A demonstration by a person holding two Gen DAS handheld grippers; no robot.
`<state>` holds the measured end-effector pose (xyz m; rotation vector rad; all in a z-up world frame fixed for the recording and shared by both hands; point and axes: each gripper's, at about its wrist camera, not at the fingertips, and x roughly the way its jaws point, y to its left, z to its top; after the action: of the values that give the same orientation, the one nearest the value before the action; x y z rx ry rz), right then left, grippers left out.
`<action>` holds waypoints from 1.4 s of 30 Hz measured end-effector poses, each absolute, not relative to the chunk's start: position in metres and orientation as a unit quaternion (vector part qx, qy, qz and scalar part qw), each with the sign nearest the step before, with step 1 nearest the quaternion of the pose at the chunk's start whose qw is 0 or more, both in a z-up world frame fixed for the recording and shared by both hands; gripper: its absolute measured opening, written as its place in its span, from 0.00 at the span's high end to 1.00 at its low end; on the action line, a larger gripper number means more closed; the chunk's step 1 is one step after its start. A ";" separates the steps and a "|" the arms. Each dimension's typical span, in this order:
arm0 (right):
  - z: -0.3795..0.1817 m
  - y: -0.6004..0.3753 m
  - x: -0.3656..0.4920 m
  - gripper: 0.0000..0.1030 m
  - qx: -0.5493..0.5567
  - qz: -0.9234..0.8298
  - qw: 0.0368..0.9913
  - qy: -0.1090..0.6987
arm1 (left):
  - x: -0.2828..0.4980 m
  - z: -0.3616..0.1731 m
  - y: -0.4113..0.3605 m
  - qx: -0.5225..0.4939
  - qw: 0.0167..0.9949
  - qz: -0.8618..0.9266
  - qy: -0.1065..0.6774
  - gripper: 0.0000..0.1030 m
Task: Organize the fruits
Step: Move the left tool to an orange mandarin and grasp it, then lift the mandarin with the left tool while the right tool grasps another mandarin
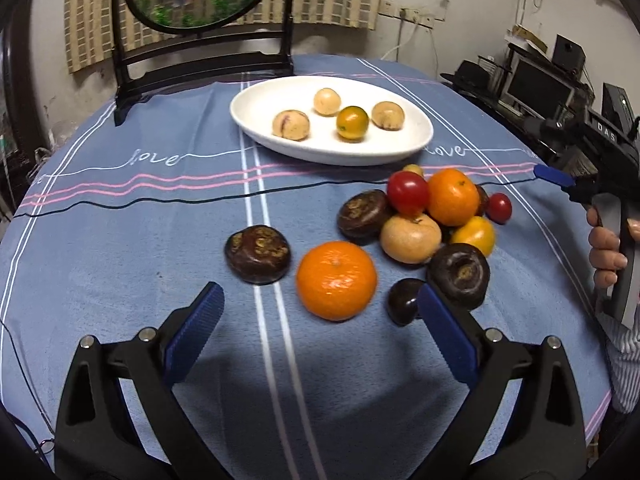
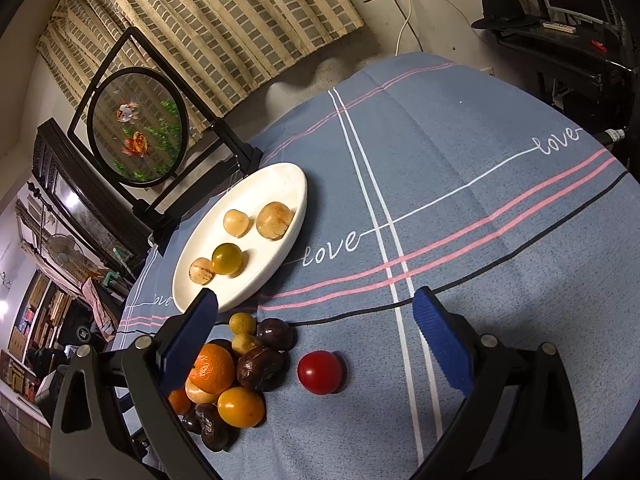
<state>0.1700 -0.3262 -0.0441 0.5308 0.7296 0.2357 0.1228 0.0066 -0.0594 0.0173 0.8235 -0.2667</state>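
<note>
Left gripper [image 1: 320,304]: jaws wide apart, empty; mandarin [image 1: 336,280] on the tablecloth [image 1: 120,260] just ahead, at 12 o'clock. Right gripper [image 2: 316,304]: jaws spread, empty; cherry tomato [image 2: 320,372] lies between its fingers. Fruit pile [image 2: 240,368] partly hidden behind that gripper's left finger. White dish [image 1: 256,100] holds four fruits.

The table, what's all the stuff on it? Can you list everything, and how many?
plate: one, white, oval, far side of the table.
fruits on plate: four, three tan, one yellow-green.
oranges: two, one alone near the left gripper, one in the pile.
red tomatoes: two, one in the pile, one apart beside it.
dark brown fruits: several, one alone, others in the pile; exact count unclear.
tablecloth: one, blue, striped.
fish screen: one, black frame, behind the plate.
left gripper: open, empty.
right gripper: open, empty.
</note>
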 end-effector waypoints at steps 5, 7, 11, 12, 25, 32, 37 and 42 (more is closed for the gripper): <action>-0.043 -0.326 0.170 0.05 0.258 0.116 0.893 0.351 | 0.127 -0.063 0.004 -0.003 0.900 -0.147 0.411 0.21; -0.043 -0.325 0.170 0.05 0.257 0.118 0.893 0.351 | 0.129 -0.066 0.004 -0.013 0.894 -0.157 0.419 0.24; -0.043 -0.323 0.170 0.05 0.256 0.119 0.893 0.352 | 0.134 -0.069 0.001 -0.019 0.888 -0.163 0.429 0.25; -0.043 -0.323 0.170 0.05 0.256 0.119 0.892 0.353 | 0.136 -0.070 0.001 -0.022 0.887 -0.164 0.430 0.25; -0.043 -0.317 0.170 0.05 0.245 0.128 0.894 0.352 | 0.153 -0.071 0.005 -0.052 0.888 -0.161 0.427 0.49; -0.035 -0.287 0.161 0.05 0.174 0.160 0.911 0.338 | 0.154 -0.072 0.002 -0.051 0.889 -0.166 0.424 0.49; -0.033 -0.246 0.149 0.05 0.068 0.182 0.926 0.324 | 0.153 -0.072 0.006 -0.052 0.892 -0.158 0.421 0.43; -0.041 -0.212 0.138 0.14 -0.023 0.204 0.926 0.315 | 0.149 -0.072 0.006 -0.046 0.892 -0.162 0.420 0.51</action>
<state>0.1378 -0.2123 -0.0409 -0.0477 0.6469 0.4192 0.1493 0.0056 -0.0715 -0.0954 0.8712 -0.3364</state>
